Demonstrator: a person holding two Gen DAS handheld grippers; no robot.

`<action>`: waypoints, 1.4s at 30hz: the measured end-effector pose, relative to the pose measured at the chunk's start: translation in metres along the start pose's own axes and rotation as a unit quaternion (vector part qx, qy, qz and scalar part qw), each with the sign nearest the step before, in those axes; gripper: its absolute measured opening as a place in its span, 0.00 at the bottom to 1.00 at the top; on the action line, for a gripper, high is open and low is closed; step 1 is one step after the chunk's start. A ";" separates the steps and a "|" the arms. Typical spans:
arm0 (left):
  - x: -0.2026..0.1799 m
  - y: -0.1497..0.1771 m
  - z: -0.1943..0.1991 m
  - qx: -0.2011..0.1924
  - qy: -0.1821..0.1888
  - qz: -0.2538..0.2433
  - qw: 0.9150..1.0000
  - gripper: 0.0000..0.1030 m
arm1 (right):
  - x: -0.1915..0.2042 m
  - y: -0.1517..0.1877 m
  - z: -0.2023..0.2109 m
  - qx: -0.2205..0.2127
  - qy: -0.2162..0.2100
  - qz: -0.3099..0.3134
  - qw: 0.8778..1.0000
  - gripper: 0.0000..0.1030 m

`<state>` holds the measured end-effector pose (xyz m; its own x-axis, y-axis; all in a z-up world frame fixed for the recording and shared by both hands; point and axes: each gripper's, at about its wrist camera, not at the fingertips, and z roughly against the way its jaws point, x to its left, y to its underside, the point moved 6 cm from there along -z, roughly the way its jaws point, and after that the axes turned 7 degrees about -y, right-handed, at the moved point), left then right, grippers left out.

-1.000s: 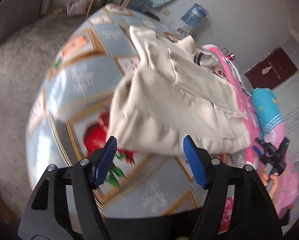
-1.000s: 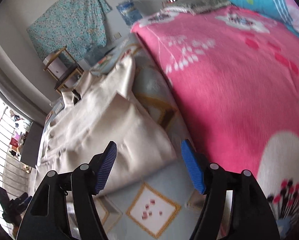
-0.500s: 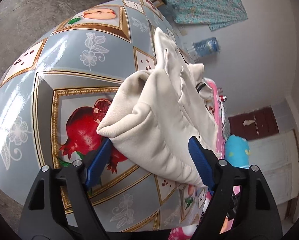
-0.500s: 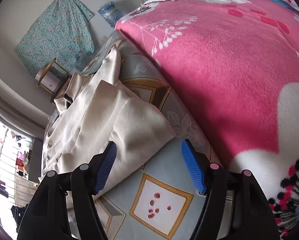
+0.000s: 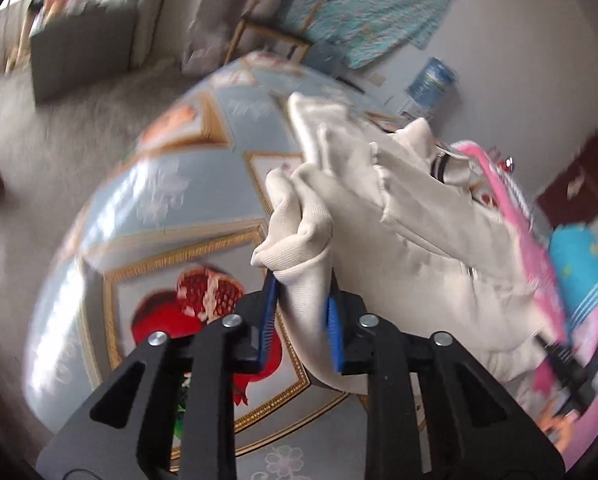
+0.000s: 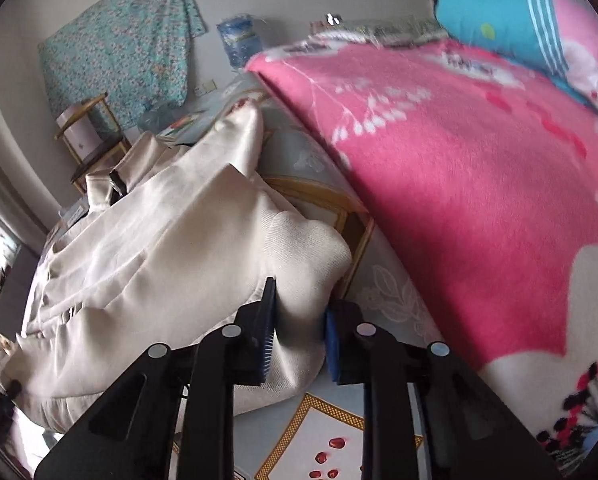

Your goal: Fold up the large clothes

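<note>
A cream jacket (image 5: 411, 216) with a dark zip lies across a table covered in a blue fruit-print cloth (image 5: 167, 200). My left gripper (image 5: 301, 288) is closing on a bunched corner of the jacket's hem, and the blue pads press the fabric from both sides. In the right wrist view the same cream jacket (image 6: 159, 240) spreads to the left, and my right gripper (image 6: 299, 308) is closing on its other hem corner, with fabric pinched between the pads. The right gripper also shows at the lower right edge of the left wrist view.
A pink floral blanket (image 6: 479, 180) covers the bed beside the table, with a blue pillow (image 6: 499, 20) at its far end. A wooden shelf (image 6: 87, 136), a hanging teal cloth (image 6: 123, 44) and a blue water jug (image 6: 241, 40) stand by the wall. Grey carpet (image 5: 59, 128) lies left.
Both grippers went from wide open to closed on the jacket's hem corners. The fabric at each corner is bunched up between the pads.
</note>
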<state>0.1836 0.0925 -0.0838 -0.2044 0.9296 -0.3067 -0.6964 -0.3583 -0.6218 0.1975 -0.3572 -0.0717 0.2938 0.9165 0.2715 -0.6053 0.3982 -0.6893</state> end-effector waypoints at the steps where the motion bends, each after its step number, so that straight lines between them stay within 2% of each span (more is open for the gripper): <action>1: -0.008 -0.003 0.011 -0.022 -0.007 -0.032 0.999 0.18 | 0.005 -0.002 0.008 -0.009 -0.003 0.009 1.000 0.18; 6: -0.025 -0.017 0.055 -0.071 -0.006 -0.102 0.992 0.12 | 0.022 -0.009 0.043 -0.034 -0.024 0.029 0.999 0.16; 12: -0.020 -0.020 0.100 -0.093 0.011 -0.133 0.987 0.08 | 0.026 0.007 0.080 -0.028 -0.047 0.039 0.998 0.16; 15: -0.002 -0.012 0.115 -0.077 0.014 -0.132 0.988 0.08 | 0.020 0.028 0.095 -0.009 -0.059 0.028 0.998 0.16; 17: 0.012 -0.001 0.119 -0.061 0.007 -0.132 0.989 0.08 | 0.012 0.046 0.096 0.012 -0.051 0.026 0.998 0.16; 20: 0.032 0.020 0.100 -0.015 -0.003 -0.128 0.992 0.08 | -0.006 0.069 0.076 0.059 -0.054 0.009 0.997 0.18; 22: 0.046 0.032 0.076 0.019 -0.017 -0.128 0.991 0.12 | -0.019 0.076 0.063 0.081 -0.056 -0.008 0.995 0.24; 23: 0.054 0.036 0.066 0.030 -0.026 -0.126 0.991 0.18 | -0.028 0.077 0.060 0.089 -0.064 -0.020 0.994 0.25; 24: 0.062 0.038 0.058 0.043 -0.029 -0.117 0.992 0.23 | -0.033 0.075 0.060 0.092 -0.074 -0.032 0.992 0.29; 25: 0.067 0.038 0.056 0.049 -0.024 -0.105 0.993 0.25 | -0.038 0.073 0.064 0.089 -0.079 -0.039 0.992 0.32; 26: 0.074 0.036 0.058 0.045 -0.022 -0.091 0.995 0.27 | -0.043 0.068 0.072 0.076 -0.073 -0.037 0.994 0.34; 28: 0.081 0.029 0.071 0.018 -0.031 -0.088 0.996 0.32 | -0.050 0.061 0.087 0.050 -0.040 -0.016 0.998 0.46; 29: 0.085 0.024 0.078 0.000 -0.044 -0.091 0.995 0.36 | -0.052 0.058 0.090 0.043 -0.027 -0.009 0.999 0.46; 31: 0.085 0.016 0.086 -0.016 -0.051 -0.087 0.995 0.37 | -0.051 0.054 0.094 0.038 -0.012 0.004 0.999 0.47; 35: 0.071 0.004 0.088 -0.021 -0.036 -0.099 0.994 0.37 | -0.026 0.046 0.092 0.042 -0.035 0.030 0.998 0.47; 37: 0.056 0.001 0.081 -0.015 -0.031 -0.119 0.992 0.38 | -0.005 0.045 0.088 0.047 -0.053 0.053 0.996 0.52; 42: 0.010 0.005 0.058 0.009 -0.004 -0.182 0.983 0.38 | 0.059 0.054 0.066 0.092 -0.121 0.117 0.981 0.53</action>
<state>0.1382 0.1051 -0.0488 0.0565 0.9966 -0.0604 -0.7368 0.0008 -0.6761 0.1329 -0.2790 -0.0487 -0.0409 0.9570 0.2871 -0.7649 0.1549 -0.6253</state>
